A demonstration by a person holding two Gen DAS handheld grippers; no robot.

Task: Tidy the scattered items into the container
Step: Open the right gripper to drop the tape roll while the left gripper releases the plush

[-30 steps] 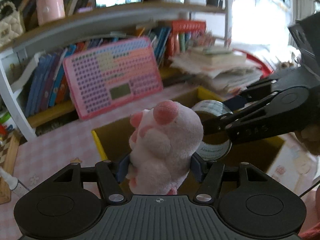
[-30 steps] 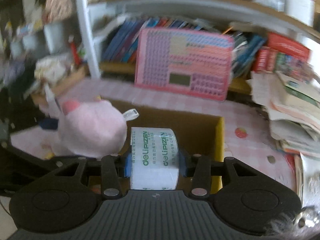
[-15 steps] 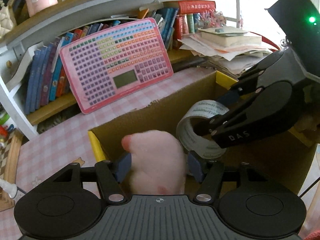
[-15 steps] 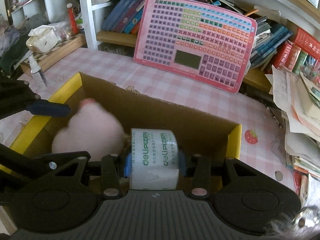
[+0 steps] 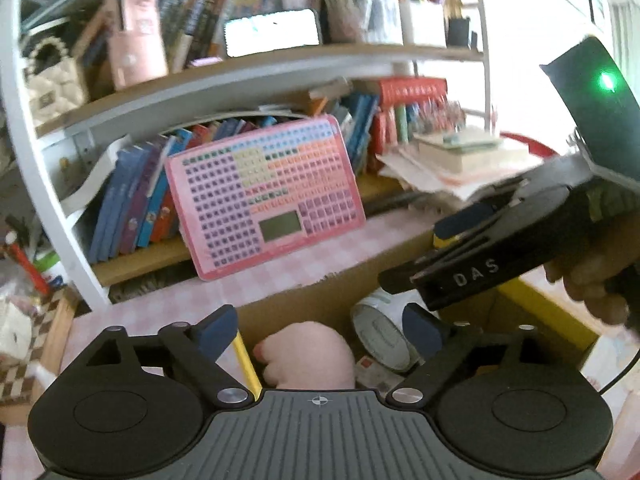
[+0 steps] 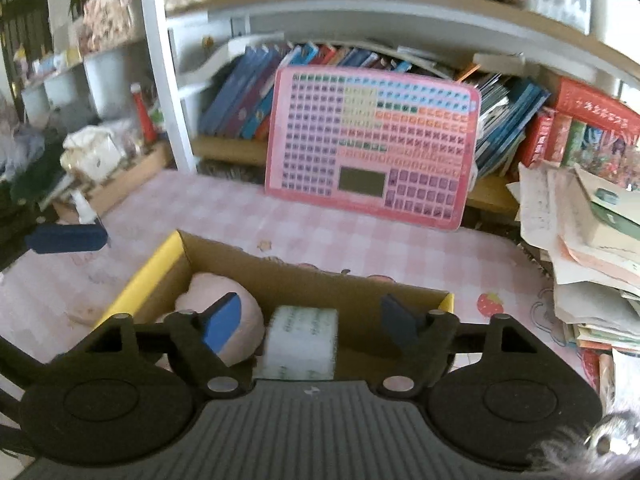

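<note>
Both of my claws have just let go: half a second back my left gripper (image 5: pixel 320 328) was clamped on the pink plush toy (image 5: pixel 308 354) and my right gripper (image 6: pixel 310 316) on the roll of tape (image 6: pixel 300 342), and now both sets of jaws have been opening and stand wide, pads touching nothing. Plush and tape lie down inside the cardboard box (image 6: pixel 320 280), side by side, the plush toward the box's yellow-edged left end, the tape roughly mid-box.

From my left wrist I get the tape's flat face (image 5: pixel 382 336), tilted, just beside the plush, and some printed paper under them on the box floor. That view also catches my right gripper from the side (image 5: pixel 460 264), hanging over the box's right half with a hand (image 5: pixel 592 280) behind it. My right wrist shows the tape's printed side wall instead, and only one blue pad of the left gripper (image 6: pixel 66 238) poking in above the pink checked tabletop (image 6: pixel 224 220) left of the box.

Farther back, the pink keyboard toy (image 6: pixel 374 148) leans against the bookshelf (image 6: pixel 360 12), as before, with a paper stack (image 6: pixel 592 240) at the table's right edge.
</note>
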